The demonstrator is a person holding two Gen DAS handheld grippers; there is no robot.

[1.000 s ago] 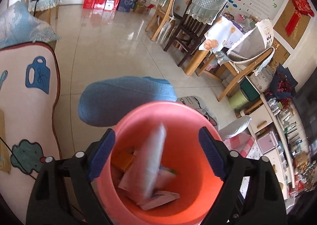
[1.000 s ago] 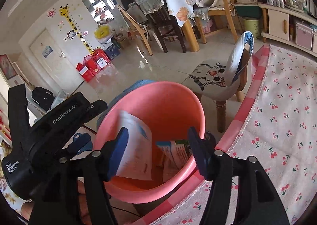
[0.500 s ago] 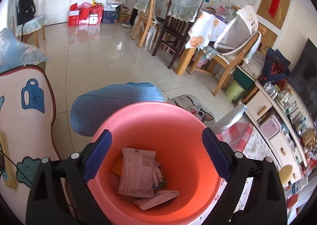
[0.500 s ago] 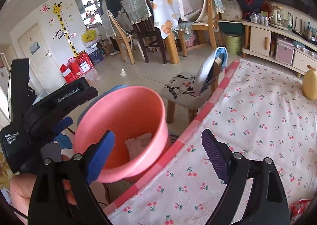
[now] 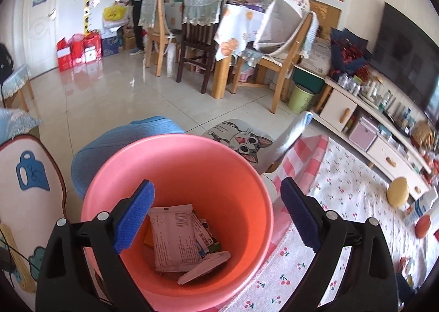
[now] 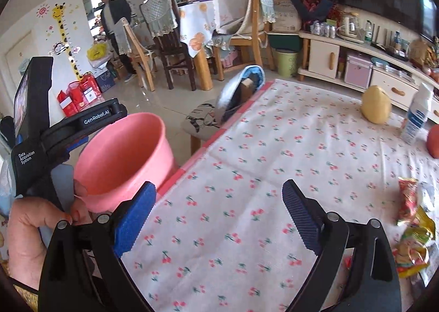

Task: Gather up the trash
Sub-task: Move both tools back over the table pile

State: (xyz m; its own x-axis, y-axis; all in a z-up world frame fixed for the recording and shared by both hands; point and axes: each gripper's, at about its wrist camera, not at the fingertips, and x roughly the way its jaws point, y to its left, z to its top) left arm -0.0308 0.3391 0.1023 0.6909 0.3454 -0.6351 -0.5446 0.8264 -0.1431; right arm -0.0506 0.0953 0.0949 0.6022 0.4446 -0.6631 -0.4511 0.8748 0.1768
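1. Pink plastic bin (image 5: 178, 163) sits just off the table's edge, with a white wrapper (image 5: 172, 237) and other flattened packets already lying at its bottom; your left gripper (image 5: 216, 218) hangs over its mouth, jaws spread wide with nothing between them, having just opened a little further.

2. Your right gripper (image 6: 219, 218) is above the cherry-print tablecloth (image 6: 274, 147), its jaws likewise wide and empty after just opening; nothing but bare cloth shows between the blue pads (image 6: 134, 218).

3. Judged from this, you are between drops: one piece is in the bin, and the next is yet to be fetched.

4. Crumpled snack wrappers (image 6: 411, 229) lie at the table's right side, well apart from the right gripper. A white bottle (image 6: 417, 117), a yellow object (image 6: 376, 103) and a reddish one (image 6: 435, 141) stand further back; whether those count as trash cannot be told.

5. Your next move calls for swinging the right gripper across to the wrappers, keeping the jaws wide, then closing on a crinkled edge.
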